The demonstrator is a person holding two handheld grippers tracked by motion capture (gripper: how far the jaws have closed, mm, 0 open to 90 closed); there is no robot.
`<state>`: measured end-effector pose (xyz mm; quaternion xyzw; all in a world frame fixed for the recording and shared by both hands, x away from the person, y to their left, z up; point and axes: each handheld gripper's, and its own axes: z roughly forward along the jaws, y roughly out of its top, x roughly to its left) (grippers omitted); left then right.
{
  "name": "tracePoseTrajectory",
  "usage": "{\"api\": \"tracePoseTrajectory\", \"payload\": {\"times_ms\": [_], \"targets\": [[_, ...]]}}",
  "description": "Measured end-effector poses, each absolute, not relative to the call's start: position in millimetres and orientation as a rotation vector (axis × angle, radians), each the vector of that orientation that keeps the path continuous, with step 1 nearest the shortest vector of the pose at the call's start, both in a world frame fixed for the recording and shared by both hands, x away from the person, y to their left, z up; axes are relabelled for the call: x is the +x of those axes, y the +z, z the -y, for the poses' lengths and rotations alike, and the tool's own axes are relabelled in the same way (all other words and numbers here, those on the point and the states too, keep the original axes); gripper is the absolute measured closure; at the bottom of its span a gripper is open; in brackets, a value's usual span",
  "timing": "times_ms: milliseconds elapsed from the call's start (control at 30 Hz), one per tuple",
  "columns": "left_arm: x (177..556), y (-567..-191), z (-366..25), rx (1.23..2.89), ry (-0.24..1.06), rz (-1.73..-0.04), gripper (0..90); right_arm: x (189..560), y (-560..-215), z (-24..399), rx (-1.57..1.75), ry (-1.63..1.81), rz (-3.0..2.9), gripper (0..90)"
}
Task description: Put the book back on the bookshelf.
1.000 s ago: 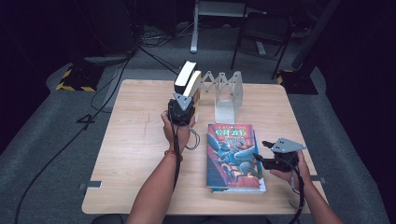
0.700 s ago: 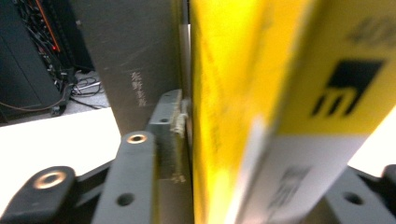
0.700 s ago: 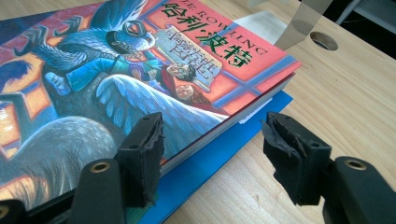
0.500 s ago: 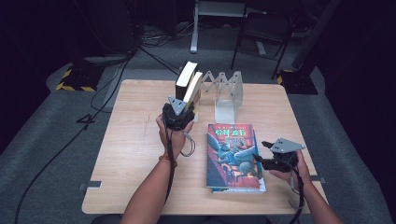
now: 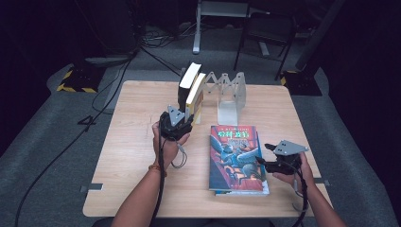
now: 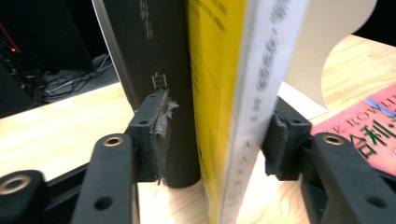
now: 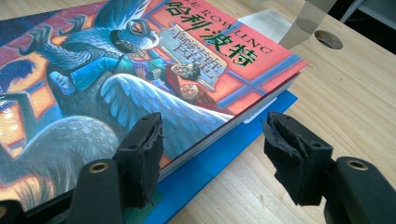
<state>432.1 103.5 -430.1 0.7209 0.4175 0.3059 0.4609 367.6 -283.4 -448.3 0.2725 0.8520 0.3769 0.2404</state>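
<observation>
Broadly, a pale wooden tabletop [image 5: 132, 142] is seen from the high view, with a white zigzag book rack [image 5: 230, 97] standing near its far edge. Close to the near right corner a large red illustrated book [image 5: 236, 158] is laid flat on a blue book [image 7: 219, 163]; the blue one is barely made out from above, while the right gripper view shows it plainly as a strip jutting from under the red cover. Just left of the rack, two upright books are leaned together: a black book [image 6: 149, 56] and a yellow book [image 6: 212, 93]. Their spines and colours are given by the left gripper view; the high view gives only their white page edges. The left tongs [image 5: 176, 124] have just been opening and stand spread around both upright books, which are set between the jaws; whether the pads still touch them cannot be told. The right tongs [image 7: 212, 144] are held open at the red book's right edge, one jaw over the cover, the other above bare wood.
</observation>
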Motion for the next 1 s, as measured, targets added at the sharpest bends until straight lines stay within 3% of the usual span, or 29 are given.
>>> {"api": "tracePoseTrajectory", "payload": {"times_ms": [167,267,1000], "targets": [[428,-437,-103,1.826,0.721,-0.974,66.3,368,-449,282,0.742,1.025,-2.342,38.0],[426,-441,-99,1.832,0.713,-0.977,70.4,368,-450,281,0.743,1.023,-2.346,37.9],[455,-439,-78,1.677,0.756,-1.209,74.8,369,-451,282,0.741,1.024,-2.346,37.5]]}}
